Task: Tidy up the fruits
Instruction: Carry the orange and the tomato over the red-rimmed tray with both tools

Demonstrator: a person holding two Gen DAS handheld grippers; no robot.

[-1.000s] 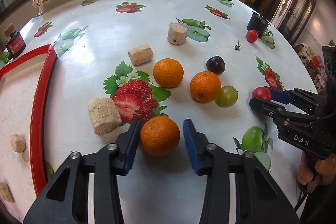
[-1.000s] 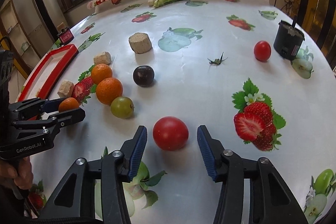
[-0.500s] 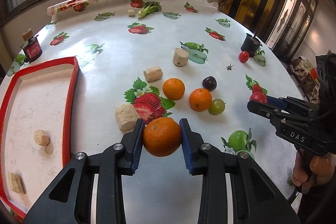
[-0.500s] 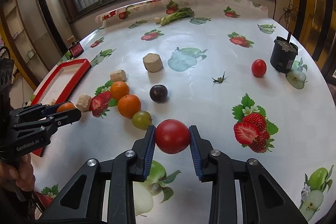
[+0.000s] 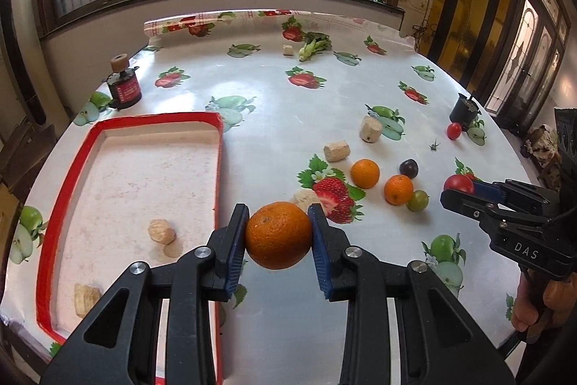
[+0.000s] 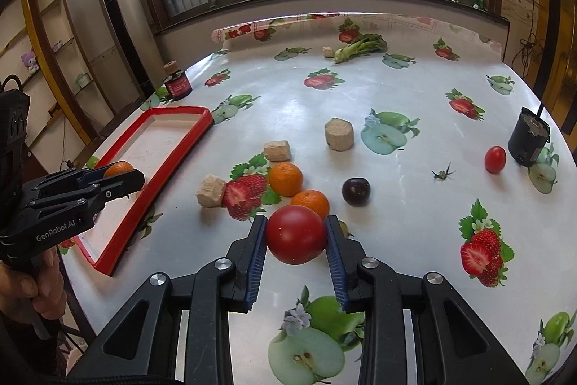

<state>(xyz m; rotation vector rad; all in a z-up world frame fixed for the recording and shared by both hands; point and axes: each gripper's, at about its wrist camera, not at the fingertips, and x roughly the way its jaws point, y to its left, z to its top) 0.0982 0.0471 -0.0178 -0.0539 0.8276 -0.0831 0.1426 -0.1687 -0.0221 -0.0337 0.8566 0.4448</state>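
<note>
The left gripper (image 5: 277, 237) squeezes a round orange (image 5: 278, 235) with no long side, up in the air just beside the red tray's (image 5: 218, 168) right edge. The right gripper (image 6: 295, 235) squeezes a red tomato (image 6: 296, 234) above the table (image 6: 414, 204). A second ago both fruits sat on the table between open jaws (now they are lifted). The tray holds only three small cork blocks, with lots of bare room.
</note>
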